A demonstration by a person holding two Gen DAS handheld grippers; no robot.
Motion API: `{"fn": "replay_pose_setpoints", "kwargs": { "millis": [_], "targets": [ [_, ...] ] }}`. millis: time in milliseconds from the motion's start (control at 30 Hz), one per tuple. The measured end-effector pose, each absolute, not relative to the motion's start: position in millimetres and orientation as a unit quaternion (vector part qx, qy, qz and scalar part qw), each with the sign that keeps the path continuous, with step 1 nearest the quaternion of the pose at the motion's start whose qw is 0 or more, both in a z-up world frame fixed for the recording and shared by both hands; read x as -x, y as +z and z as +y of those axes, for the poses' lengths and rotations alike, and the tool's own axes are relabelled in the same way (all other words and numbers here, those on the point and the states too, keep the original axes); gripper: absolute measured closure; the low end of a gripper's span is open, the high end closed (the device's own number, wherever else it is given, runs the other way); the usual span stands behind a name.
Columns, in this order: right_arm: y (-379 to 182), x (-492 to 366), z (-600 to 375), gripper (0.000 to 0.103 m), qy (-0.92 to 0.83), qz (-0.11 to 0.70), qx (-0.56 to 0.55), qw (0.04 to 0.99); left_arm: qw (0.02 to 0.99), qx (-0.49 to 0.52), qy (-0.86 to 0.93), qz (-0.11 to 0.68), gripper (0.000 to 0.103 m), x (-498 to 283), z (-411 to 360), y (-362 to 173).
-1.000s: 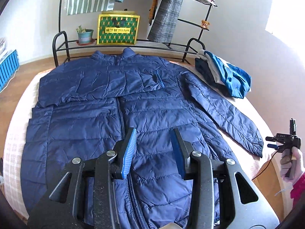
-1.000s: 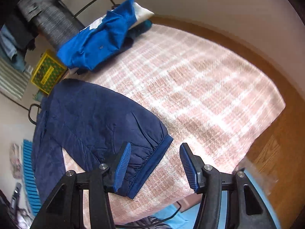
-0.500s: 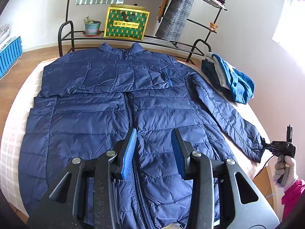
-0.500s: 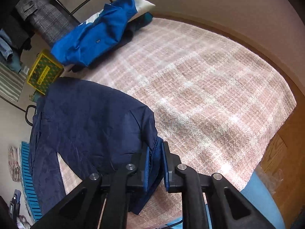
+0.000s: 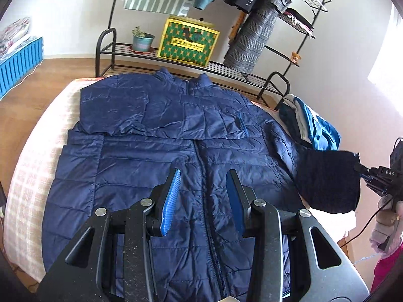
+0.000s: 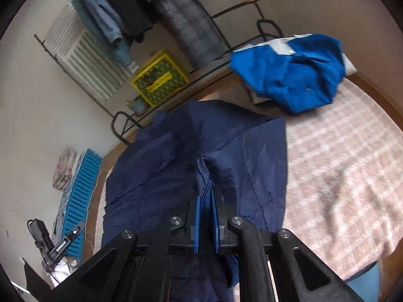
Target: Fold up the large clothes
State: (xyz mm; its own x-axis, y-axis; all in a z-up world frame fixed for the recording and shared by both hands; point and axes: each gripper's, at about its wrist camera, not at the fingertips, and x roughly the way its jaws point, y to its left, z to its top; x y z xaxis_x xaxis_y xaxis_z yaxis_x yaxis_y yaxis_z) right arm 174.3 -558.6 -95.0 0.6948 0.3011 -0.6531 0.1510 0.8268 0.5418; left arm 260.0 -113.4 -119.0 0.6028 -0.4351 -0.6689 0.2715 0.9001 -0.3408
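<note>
A navy puffer jacket (image 5: pixel 156 151) lies flat, front up, on a bed with a pink checked cover (image 5: pixel 27 166); one sleeve is folded across its chest. My left gripper (image 5: pixel 202 196) is open and empty, above the jacket's zipper near the hem. My right gripper (image 6: pixel 205 216) is shut on the cuff of the jacket's other sleeve (image 6: pixel 252 166) and holds it raised off the bed. That lifted sleeve (image 5: pixel 327 181) and the right gripper (image 5: pixel 362 171) show at the right edge of the left wrist view.
A pile of blue and white clothes (image 5: pixel 312 128) lies on the bed's far right corner (image 6: pixel 289 70). Behind the bed stands a black metal rack (image 5: pixel 176 58) with a green-yellow box (image 5: pixel 187 41), a potted plant and hanging garments. A blue crate (image 5: pixel 20 63) stands at the left.
My right gripper closed on the sleeve cuff and lifted the sleeve off the bed, swinging it toward the jacket body. My left gripper stayed open above the jacket, shifting slightly.
</note>
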Motion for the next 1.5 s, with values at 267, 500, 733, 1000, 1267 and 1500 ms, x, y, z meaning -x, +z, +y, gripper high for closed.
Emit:
{"fn": "replay_pose_setpoints", "kwargs": {
  "millis": [267,500,733,1000,1267,1500],
  "targets": [
    [-137.7,-259.9,-419.9,0.097,0.136,0.442,-0.256,0.849,0.885,0.12,-0.175,0.414,0.065,-263.8,-81.6,-127.7],
    [-211.8,-304.5,-356.4,0.093,0.152,0.522,-0.22,0.81,0.875,0.148,-0.164,0.431,0.065,-272.3,-67.6,-139.5],
    [-168.4,-271.3,-391.0,0.054,0.168,0.471,-0.23,0.835,0.833,0.177,-0.232,0.469,0.042,-279.4,-106.4,-154.4],
    [-112.7,-171.7,-483.4,0.047,0.082,0.417,-0.241,0.872,0.761,0.166,-0.288,0.557,0.04,-299.5,-199.7,-202.3],
    [-119.1,-81.9,-537.8,0.047,-0.001,0.408,-0.241,0.881,0.76,0.081,-0.259,0.59,0.086,-321.5,-244.9,-236.6],
    [-155.6,-80.6,-537.2,0.047,-0.003,0.438,-0.267,0.859,0.829,-0.025,-0.256,0.496,0.099,-349.2,-250.2,-190.1]
  ]
}}
